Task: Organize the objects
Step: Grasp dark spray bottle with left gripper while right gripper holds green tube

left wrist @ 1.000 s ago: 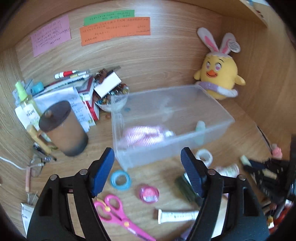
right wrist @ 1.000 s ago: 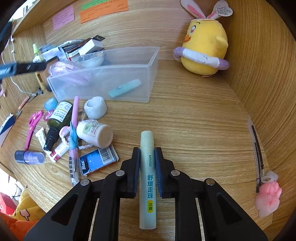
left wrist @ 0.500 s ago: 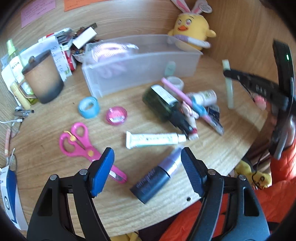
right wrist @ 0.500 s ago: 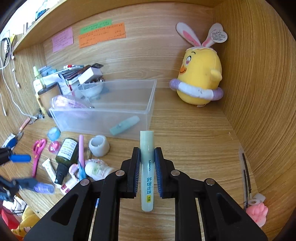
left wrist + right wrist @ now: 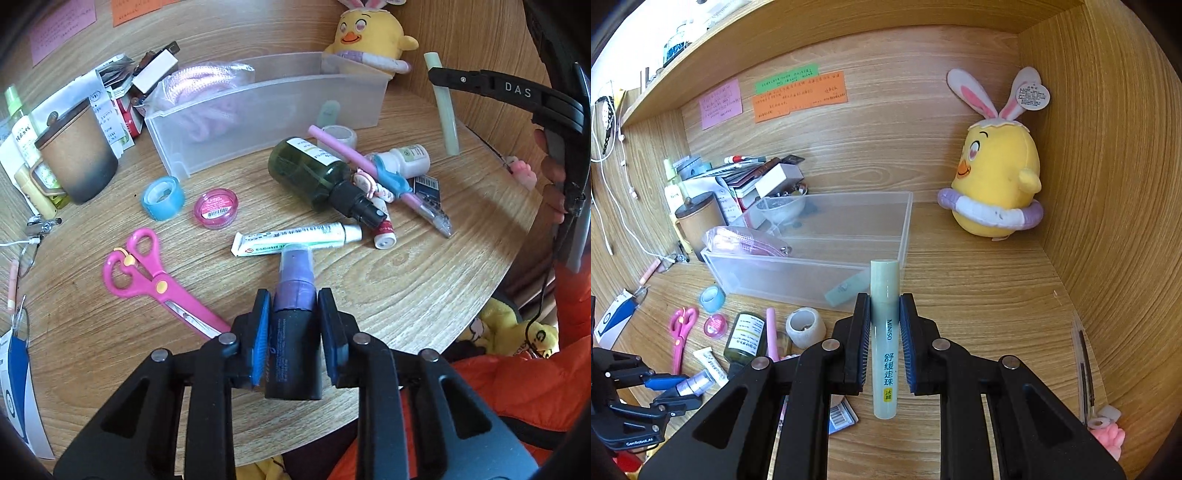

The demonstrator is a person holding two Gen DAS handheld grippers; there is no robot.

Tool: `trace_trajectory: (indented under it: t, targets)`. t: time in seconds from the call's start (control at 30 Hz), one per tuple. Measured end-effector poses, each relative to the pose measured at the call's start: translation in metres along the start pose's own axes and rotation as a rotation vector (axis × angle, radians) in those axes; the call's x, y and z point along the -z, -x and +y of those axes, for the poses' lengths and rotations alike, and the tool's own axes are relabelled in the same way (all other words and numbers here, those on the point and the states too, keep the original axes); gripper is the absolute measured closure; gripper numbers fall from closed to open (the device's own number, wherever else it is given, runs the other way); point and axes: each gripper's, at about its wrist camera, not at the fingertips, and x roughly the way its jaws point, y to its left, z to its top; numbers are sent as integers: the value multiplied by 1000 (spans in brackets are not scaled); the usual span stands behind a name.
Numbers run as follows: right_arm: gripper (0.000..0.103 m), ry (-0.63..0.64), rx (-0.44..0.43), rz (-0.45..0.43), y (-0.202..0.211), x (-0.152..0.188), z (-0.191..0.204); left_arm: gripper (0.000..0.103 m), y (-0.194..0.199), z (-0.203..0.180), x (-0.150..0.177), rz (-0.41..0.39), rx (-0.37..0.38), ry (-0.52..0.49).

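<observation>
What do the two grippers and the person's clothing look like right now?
Both grippers are black plastic frames with silver rivets and blue ribbed pads: left gripper, right gripper. The right one reads "DAS" along its side. An orange padded sleeve and a thin black cable show.

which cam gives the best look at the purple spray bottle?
Left wrist. The purple spray bottle fills the centre between the closing left claw pads, dark body and purple cap clear. The right wrist view shows only a small sliver of it at the lower left edge, half hidden by that claw.
</observation>
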Motion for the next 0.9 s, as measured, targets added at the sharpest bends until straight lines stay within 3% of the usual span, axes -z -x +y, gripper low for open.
trace_trajectory:
  t: [0.13,0.6,0.9]
  targets:
    - [89,5,-11,-20,0,-8,3,78,14,12,-8,-44,39,28]
    - [89,40,-55,-79,-12,-43,18,78,45,54,-79,-237,-47,117]
    - [89,59,-53,-98,-26,-70,21,78,31,86,-123,-257,-74,180]
